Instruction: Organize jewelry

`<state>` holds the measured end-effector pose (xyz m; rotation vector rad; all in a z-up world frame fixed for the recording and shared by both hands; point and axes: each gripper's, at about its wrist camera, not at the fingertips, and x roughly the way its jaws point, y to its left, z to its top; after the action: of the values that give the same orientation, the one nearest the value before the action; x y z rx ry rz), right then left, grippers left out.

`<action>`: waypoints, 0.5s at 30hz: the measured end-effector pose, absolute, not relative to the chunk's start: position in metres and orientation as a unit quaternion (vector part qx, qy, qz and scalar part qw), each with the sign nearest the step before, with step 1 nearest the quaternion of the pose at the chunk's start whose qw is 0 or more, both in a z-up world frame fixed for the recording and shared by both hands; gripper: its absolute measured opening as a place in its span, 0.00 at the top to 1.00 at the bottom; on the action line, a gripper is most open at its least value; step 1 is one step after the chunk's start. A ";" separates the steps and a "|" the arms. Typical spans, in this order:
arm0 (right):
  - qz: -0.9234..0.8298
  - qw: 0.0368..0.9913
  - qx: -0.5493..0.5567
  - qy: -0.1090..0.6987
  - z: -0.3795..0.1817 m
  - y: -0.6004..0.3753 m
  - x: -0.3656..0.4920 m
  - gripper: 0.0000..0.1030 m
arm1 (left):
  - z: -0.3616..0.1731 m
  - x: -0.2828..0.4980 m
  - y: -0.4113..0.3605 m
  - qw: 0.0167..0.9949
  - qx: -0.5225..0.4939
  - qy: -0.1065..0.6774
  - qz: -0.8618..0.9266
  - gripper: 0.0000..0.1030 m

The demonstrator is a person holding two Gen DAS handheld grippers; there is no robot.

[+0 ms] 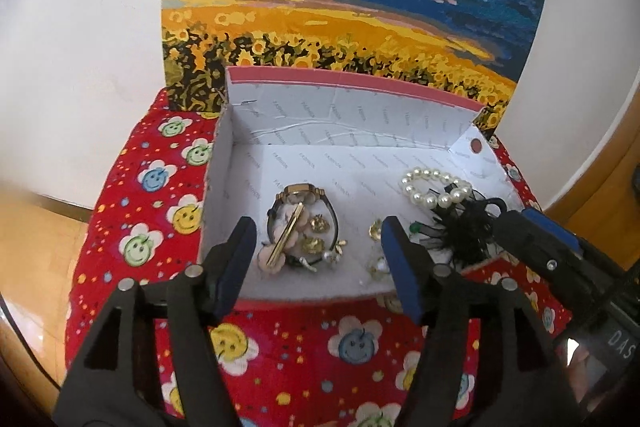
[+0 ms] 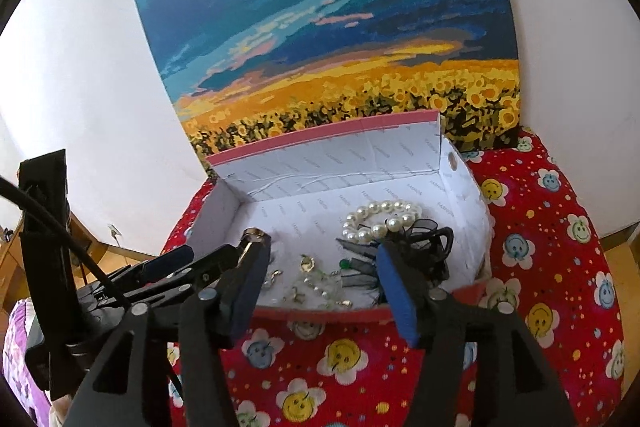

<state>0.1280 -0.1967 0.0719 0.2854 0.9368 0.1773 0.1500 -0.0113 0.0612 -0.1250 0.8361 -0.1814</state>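
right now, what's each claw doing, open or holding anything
Left claw: open, holding nothing, over the watch in the box.
Right claw: open, holding nothing, above the loose earrings.

Box: on the cloth, in front of the painting.
Watch: in the box, left part.
Pearl bracelet: in the box, right part, behind the lace piece.
Small earrings: between watch and lace piece.

The left hand-held gripper has its two fingers spread wide apart, and nothing sits between them. The right hand-held gripper is spread wide too, and it holds nothing. Both point forward and tip down a little, side by side and close together.
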 end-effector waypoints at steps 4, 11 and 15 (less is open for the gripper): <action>0.084 0.883 0.134 0.442 0.081 -0.197 0.113 0.36 | 0.066 0.134 -0.008 0.910 -0.058 0.402 -0.086 0.41; 0.079 0.883 0.134 0.443 0.082 -0.200 0.086 0.35 | 0.065 0.102 -0.004 0.911 -0.053 0.402 -0.072 0.36; 0.076 0.879 0.132 0.452 0.076 -0.201 0.071 0.34 | 0.061 0.087 -0.004 0.910 -0.052 0.405 -0.069 0.33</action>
<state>0.0711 -0.2011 0.0760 0.2749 0.9420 0.1592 0.0872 -0.0037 0.0610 -0.1073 0.8355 -0.1426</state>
